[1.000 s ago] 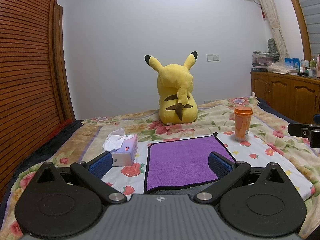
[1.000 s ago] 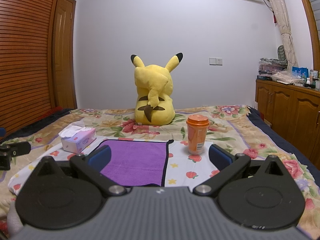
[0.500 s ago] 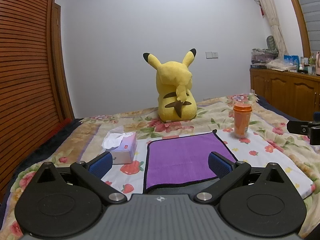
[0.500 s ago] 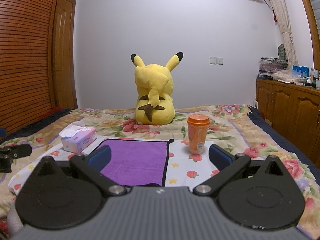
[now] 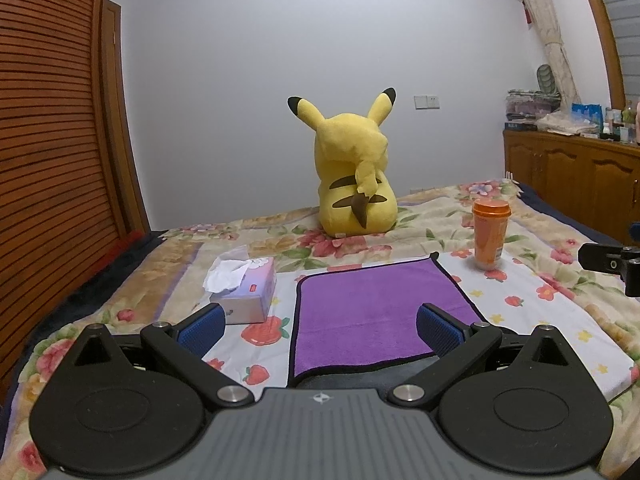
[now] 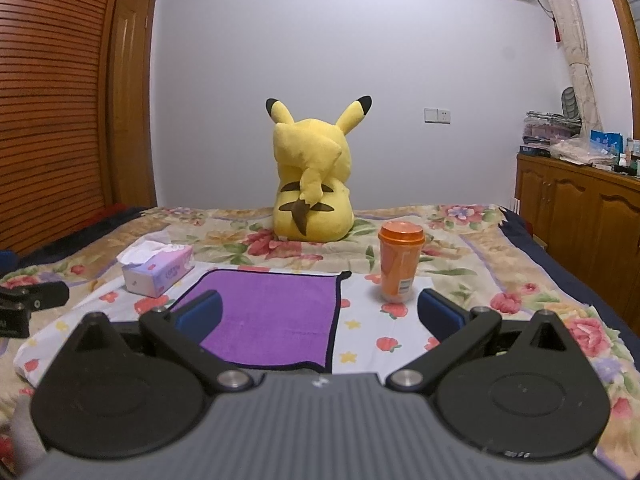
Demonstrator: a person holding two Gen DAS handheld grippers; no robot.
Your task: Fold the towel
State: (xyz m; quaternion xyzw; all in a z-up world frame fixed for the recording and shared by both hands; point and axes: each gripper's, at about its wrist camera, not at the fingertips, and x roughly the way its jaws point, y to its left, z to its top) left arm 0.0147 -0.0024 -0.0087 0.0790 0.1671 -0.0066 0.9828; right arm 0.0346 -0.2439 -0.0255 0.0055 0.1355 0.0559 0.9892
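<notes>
A purple towel (image 5: 372, 304) with a dark hem lies flat and unfolded on the flowered bed; it also shows in the right wrist view (image 6: 276, 312). My left gripper (image 5: 320, 326) is open and empty, held just short of the towel's near edge, its near left corner between the fingers. My right gripper (image 6: 320, 312) is open and empty, with the towel's near right corner between its fingers. Each gripper's tip shows at the other view's edge.
A tissue box (image 5: 246, 294) stands left of the towel. An orange cup (image 5: 490, 234) with a lid stands upright at its far right corner. A yellow plush toy (image 5: 352, 184) sits behind. A wooden wardrobe (image 5: 48, 152) is left, a wooden cabinet (image 5: 572, 184) right.
The left gripper has tilted down and eased forward a little, so the towel sits slightly higher in its view. The right gripper has barely moved. Both stay open.
</notes>
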